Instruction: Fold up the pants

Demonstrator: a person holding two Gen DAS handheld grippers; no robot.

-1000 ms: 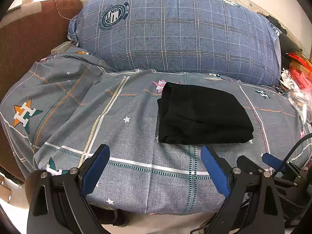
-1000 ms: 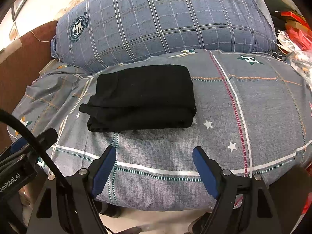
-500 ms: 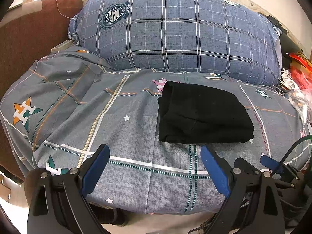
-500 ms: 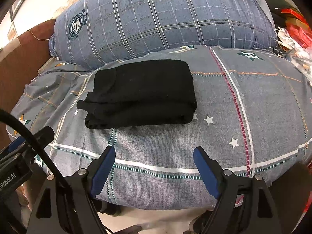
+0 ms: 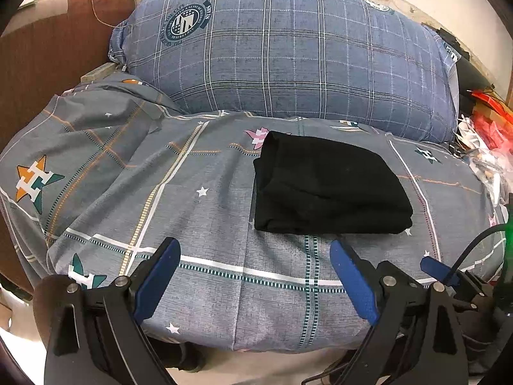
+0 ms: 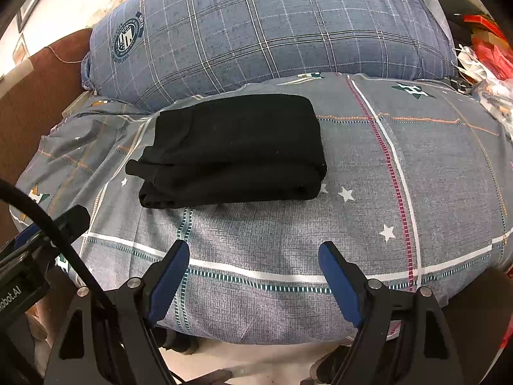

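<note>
Black pants (image 5: 327,186) lie folded into a thick rectangle on the grey patterned bedsheet (image 5: 198,224); in the right wrist view the pants (image 6: 234,150) sit left of centre, layered edges facing the near side. My left gripper (image 5: 255,253) hovers open near the bed's front edge, short of the pants, with nothing between its blue pads. My right gripper (image 6: 253,255) is also open and empty, held just in front of the pants. Part of the right gripper (image 5: 439,269) shows at the lower right of the left wrist view.
A large blue plaid pillow (image 5: 288,54) fills the back of the bed. A brown headboard or sofa (image 5: 57,51) stands on the left. Red and white clutter (image 6: 484,54) lies at the far right. A black cable (image 6: 48,224) crosses the lower left.
</note>
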